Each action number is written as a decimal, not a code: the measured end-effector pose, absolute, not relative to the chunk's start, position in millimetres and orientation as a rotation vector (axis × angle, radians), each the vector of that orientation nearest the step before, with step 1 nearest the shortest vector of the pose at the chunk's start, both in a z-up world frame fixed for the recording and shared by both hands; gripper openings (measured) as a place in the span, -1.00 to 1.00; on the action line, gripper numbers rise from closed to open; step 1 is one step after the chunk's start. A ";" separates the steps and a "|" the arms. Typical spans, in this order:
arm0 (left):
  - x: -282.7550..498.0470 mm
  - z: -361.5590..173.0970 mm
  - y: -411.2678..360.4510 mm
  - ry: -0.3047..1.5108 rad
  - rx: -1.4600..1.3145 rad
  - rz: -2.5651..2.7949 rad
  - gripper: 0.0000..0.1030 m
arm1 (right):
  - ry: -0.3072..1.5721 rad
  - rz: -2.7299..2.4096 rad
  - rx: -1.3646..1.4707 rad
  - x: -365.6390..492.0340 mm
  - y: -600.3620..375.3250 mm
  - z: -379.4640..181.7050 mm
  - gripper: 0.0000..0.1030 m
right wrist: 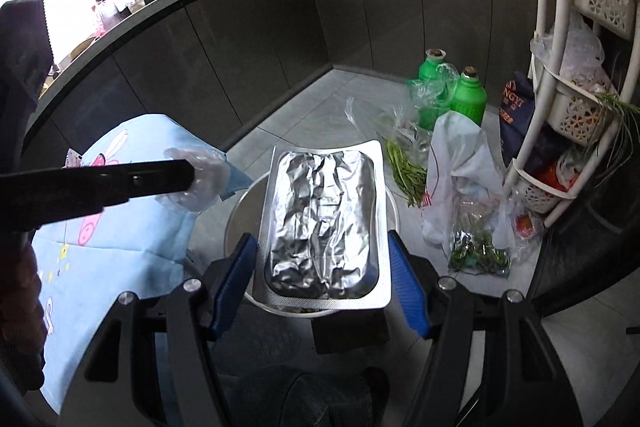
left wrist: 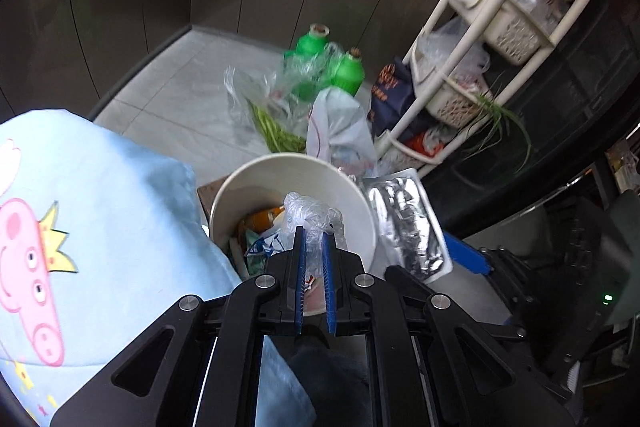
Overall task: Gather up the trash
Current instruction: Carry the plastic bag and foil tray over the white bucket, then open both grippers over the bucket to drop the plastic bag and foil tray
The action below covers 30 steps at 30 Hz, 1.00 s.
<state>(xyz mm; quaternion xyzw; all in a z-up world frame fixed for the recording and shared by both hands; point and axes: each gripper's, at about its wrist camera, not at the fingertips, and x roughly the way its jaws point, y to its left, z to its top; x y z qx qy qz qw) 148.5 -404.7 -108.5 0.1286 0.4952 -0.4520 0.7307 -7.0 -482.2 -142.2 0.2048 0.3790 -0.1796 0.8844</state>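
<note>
A white round bin [left wrist: 296, 167] stands on the floor with wrappers and scraps inside. My left gripper [left wrist: 314, 237] hangs just over its near side, shut on a crumpled clear plastic glove [left wrist: 308, 213]. In the right wrist view that gripper is a black bar [right wrist: 120, 183] coming in from the left, with the glove [right wrist: 200, 175] at its tip. My right gripper [right wrist: 320, 239] holds a foil tray [right wrist: 320, 211] by its two long edges, level, above the bin's rim [right wrist: 236, 211]. The tray [left wrist: 404, 223] sits at the bin's right side in the left wrist view.
A light-blue cloth with a cartoon pig [left wrist: 100, 207] lies left of the bin. Behind the bin are two green bottles [right wrist: 468, 95], plastic bags of greens [right wrist: 404, 163], a white bag [right wrist: 456, 163] and a navy bag [right wrist: 516, 115]. A white basket rack [right wrist: 560, 107] stands right; dark cabinets [right wrist: 360, 19] line the back.
</note>
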 end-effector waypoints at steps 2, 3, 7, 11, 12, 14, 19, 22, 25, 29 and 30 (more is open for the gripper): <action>150.0 -117.2 -411.1 1.103 0.300 -0.992 -0.85 | 0.800 -0.375 0.436 -7.6 -486.2 -148.6 0.27; 151.2 -120.7 -414.3 1.105 0.310 -0.985 -0.79 | 0.807 -0.375 0.440 -7.6 -487.9 -151.8 0.27; 154.1 -120.9 -414.0 1.068 0.318 -0.939 0.09 | 0.824 -0.375 0.454 -7.2 -491.4 -161.9 0.27; 159.8 -110.4 -405.8 1.026 0.278 -0.904 0.59 | 0.832 -0.372 0.465 -4.7 -493.6 -168.7 0.27; 161.0 -106.6 -403.3 1.005 0.272 -0.883 0.70 | 0.835 -0.369 0.467 -3.5 -493.0 -169.9 0.27; 161.6 -99.0 -399.5 0.970 0.260 -0.863 0.82 | 0.838 -0.356 0.470 -0.7 -491.4 -172.3 0.27; 164.5 -86.2 -390.2 0.952 0.243 -0.837 0.83 | 0.831 -0.307 0.483 12.7 -489.0 -179.9 0.27; 164.8 -80.8 -383.3 0.940 0.240 -0.832 0.83 | 0.823 -0.272 0.496 23.2 -488.5 -185.4 0.27; 165.4 -77.2 -378.3 0.926 0.250 -0.819 0.83 | 0.829 -0.264 0.489 34.3 -487.5 -190.1 0.27; 167.3 -74.8 -369.8 0.926 0.252 -0.804 0.83 | 0.834 -0.259 0.482 46.7 -488.7 -195.6 0.33; 168.1 -74.6 -368.3 0.928 0.253 -0.801 0.83 | 0.834 -0.260 0.474 48.9 -488.5 -196.3 0.43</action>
